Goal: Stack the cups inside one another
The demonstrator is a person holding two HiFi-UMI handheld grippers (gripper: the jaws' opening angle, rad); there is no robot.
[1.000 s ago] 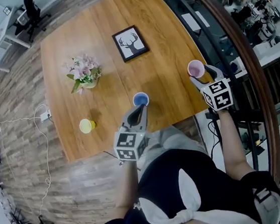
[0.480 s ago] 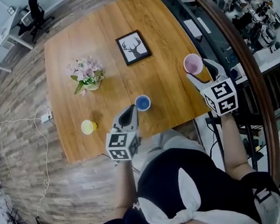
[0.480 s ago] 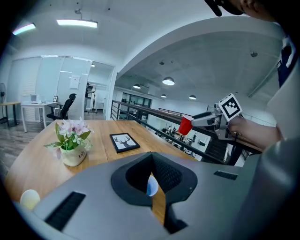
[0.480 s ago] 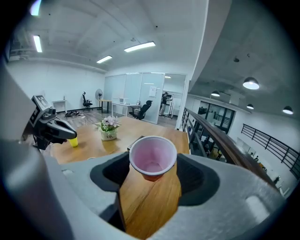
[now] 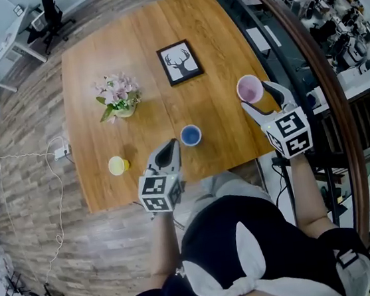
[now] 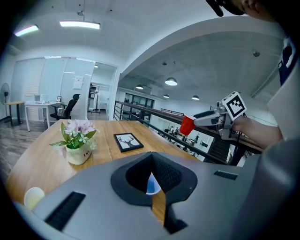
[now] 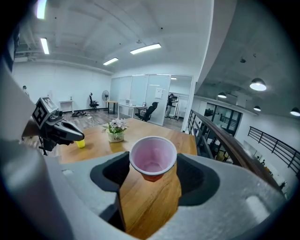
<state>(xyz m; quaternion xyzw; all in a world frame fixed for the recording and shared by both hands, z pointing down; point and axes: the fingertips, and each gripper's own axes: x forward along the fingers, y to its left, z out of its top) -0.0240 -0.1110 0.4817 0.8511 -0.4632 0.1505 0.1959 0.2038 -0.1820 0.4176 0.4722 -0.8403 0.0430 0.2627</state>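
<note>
The blue cup (image 5: 190, 135) stands upright on the wooden surface (image 5: 94, 61), close to the edge near the person. Other places are told from this cup, as the head view shows them.

The left gripper (image 5: 172, 145) is just to the left of the blue cup and a little nearer to the person. It points toward the cup but does not touch it. Its jaws are closed tip to tip and hold nothing. In the left gripper view the blue cup shows only through the small gap under the joined tips.

The right gripper (image 5: 257, 99) is well to the right of the blue cup. Its jaws stand wide apart and press on the two sides of the red cup (image 5: 249, 89). That cup is held upright in the air with its pale pink inside open to the top. It seems to hang about over the right edge of the surface, but the angle makes this hard to judge.

The yellow cup (image 5: 116, 165) stands well to the left of the blue cup, also near the person's edge. The flowers (image 5: 120, 97) in a small pot are farther back and to the left. The picture (image 5: 180, 62) of a deer lies flat straight behind the blue cup, well apart from it.
</note>
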